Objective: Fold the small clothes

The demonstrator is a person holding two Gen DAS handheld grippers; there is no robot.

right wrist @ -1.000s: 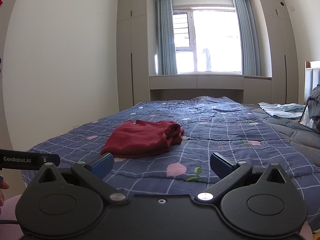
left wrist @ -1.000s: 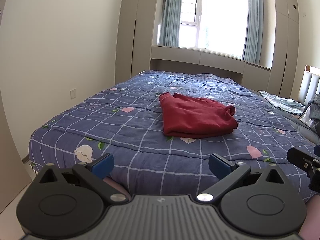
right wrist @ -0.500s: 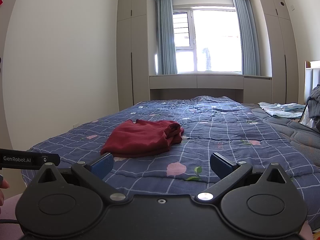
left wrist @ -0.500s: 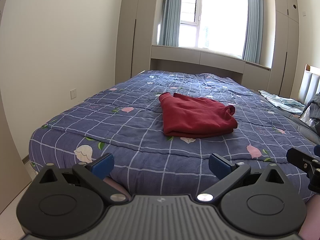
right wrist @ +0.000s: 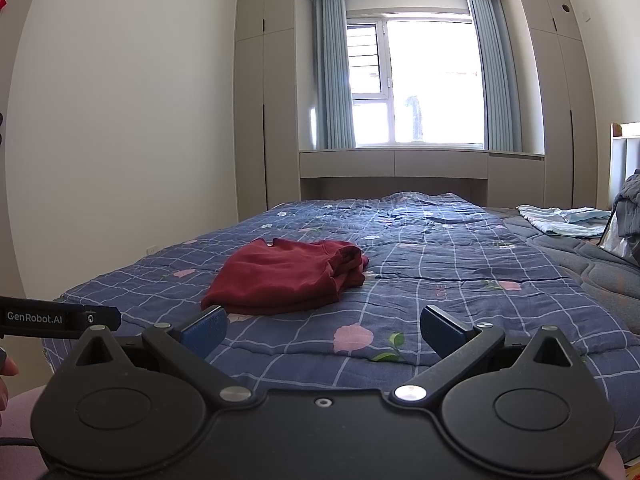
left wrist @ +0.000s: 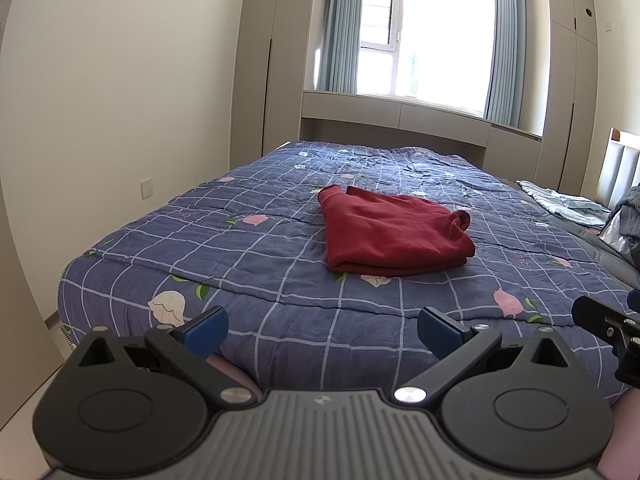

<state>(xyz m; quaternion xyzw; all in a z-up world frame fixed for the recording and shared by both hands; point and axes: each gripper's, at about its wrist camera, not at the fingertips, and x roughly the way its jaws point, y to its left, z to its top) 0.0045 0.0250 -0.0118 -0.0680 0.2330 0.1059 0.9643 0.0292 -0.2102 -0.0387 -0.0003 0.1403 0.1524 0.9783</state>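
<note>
Red garment lies folded; both grippers hover level, fingers released.

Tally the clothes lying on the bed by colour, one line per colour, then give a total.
Red: 1, the folded red garment
Light blue: 1, the light blue garment near the far right edge
Dark grey: 1, the dark grey pile, partly cut off
Total: 3

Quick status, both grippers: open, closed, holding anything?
Left gripper: open, empty, short of the red garment.
Right gripper: open, empty.
</note>
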